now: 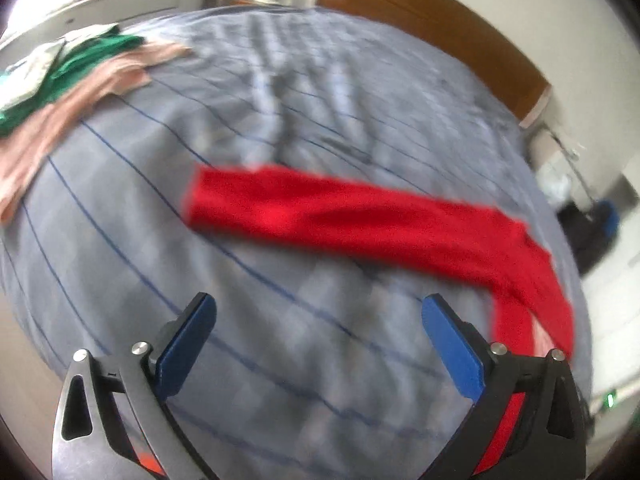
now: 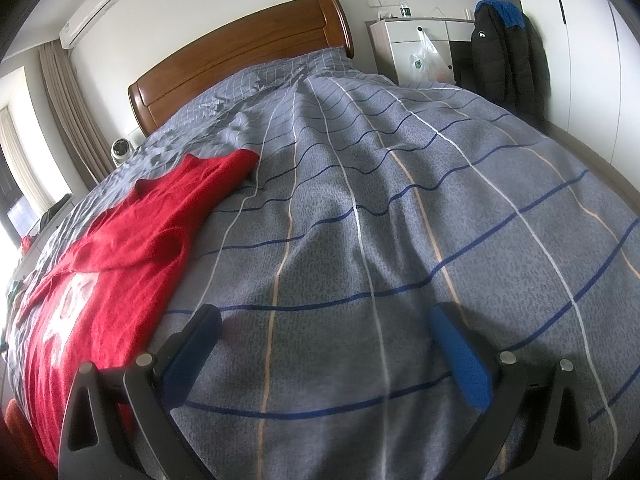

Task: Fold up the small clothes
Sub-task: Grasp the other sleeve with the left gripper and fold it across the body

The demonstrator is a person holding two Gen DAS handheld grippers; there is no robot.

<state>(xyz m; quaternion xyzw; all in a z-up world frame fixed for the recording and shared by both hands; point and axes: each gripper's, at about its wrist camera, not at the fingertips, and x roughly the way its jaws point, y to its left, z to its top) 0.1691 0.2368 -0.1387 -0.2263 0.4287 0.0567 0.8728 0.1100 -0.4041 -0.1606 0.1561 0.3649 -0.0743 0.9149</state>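
A bedroom: a bed [image 2: 400, 208] under a grey-blue checked cover fills both views, with a brown wooden headboard [image 2: 240, 52] against a pale wall. To the bed's far right stand a white cabinet [image 2: 412, 44] and a dark jacket [image 2: 504, 52] hanging beside it; curtains [image 2: 76, 112] hang at the left.

The red garment [image 2: 120, 248] lies flat on the cover, left of the right-hand view, one sleeve [image 1: 320, 208] stretched out sideways across the middle of the bed in the blurred left-hand view. Its lower part runs toward the near edge of the bed. A wide stretch of bare cover lies to the right of it, reaching the bed's right edge. At the far left edge of the bed sits a pile of clothes [image 1: 72, 76], pink and green, well apart from the red garment.

The left hand-held gripper [image 1: 318, 336] hangs above the cover, tilted downward, its blue pads spread wide with nothing between them; the red fabric passes just beside its right finger. The right hand-held gripper [image 2: 324, 348] sits low over bare cover just beside the garment's right edge, fingers likewise spread apart and empty.
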